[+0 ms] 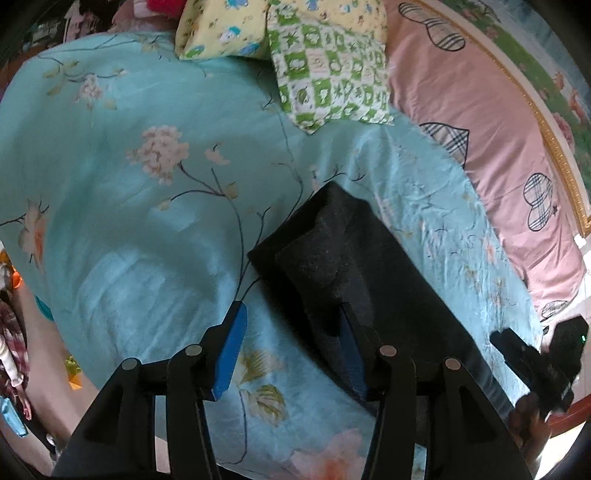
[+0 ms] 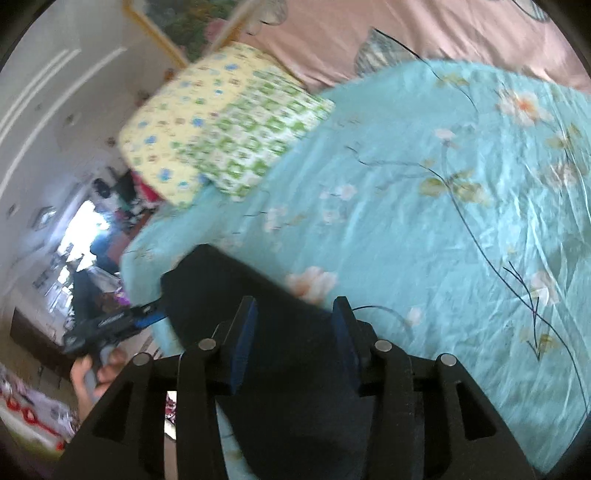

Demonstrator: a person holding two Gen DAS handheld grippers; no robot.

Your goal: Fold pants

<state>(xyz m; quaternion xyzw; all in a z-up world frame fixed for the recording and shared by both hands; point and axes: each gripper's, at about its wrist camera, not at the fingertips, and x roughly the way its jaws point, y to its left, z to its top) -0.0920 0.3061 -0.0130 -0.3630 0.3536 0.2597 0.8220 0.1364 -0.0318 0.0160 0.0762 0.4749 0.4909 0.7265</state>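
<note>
The black pants (image 1: 343,258) lie folded into a long strip on the turquoise floral bedspread (image 1: 147,221). My left gripper (image 1: 291,314) is open, its right fingertip at the near-left edge of the pants, its left one over bare bedspread. In the right wrist view the pants (image 2: 229,291) run under my right gripper (image 2: 295,314), which is open with both blue pads above the dark cloth. The right gripper also shows in the left wrist view (image 1: 532,354) at the bed's right edge. The left gripper shows in the right wrist view (image 2: 114,325), held in a hand.
Two pillows, yellow (image 1: 225,26) and green-checked (image 1: 328,70), lie at the head of the bed. A pink sheet with plaid hearts (image 1: 480,122) borders the bedspread. Room clutter (image 2: 85,266) lies beyond the bed's left edge.
</note>
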